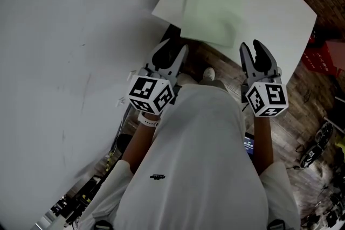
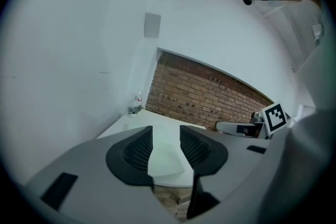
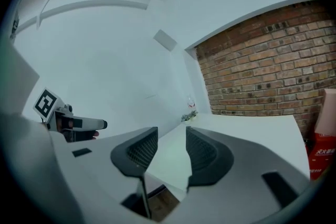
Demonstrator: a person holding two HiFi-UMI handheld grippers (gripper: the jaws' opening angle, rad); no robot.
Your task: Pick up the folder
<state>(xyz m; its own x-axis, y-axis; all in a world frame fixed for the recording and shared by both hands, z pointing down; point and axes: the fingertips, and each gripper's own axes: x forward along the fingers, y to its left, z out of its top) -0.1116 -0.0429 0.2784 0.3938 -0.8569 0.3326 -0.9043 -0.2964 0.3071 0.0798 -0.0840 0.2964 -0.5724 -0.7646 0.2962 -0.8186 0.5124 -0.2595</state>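
A pale green folder point(image 1: 211, 9) lies flat on the white table point(image 1: 280, 13), near its front edge. My left gripper point(image 1: 173, 52) hovers over the wooden floor just short of that edge, open, with nothing between its jaws. My right gripper point(image 1: 253, 52) is level with it to the right, also open and empty, pointing at the folder's near right corner. In the left gripper view the folder point(image 2: 165, 162) shows through the gap of the left gripper point(image 2: 166, 136). In the right gripper view the folder point(image 3: 168, 157) shows between the jaws of the right gripper point(image 3: 171, 136).
A white wall point(image 1: 64, 62) runs close along the left. A brick wall point(image 3: 262, 71) stands behind the table. A small plant point(image 3: 190, 113) sits at the table's far corner. A red crate point(image 1: 330, 56) and cables lie on the floor to the right.
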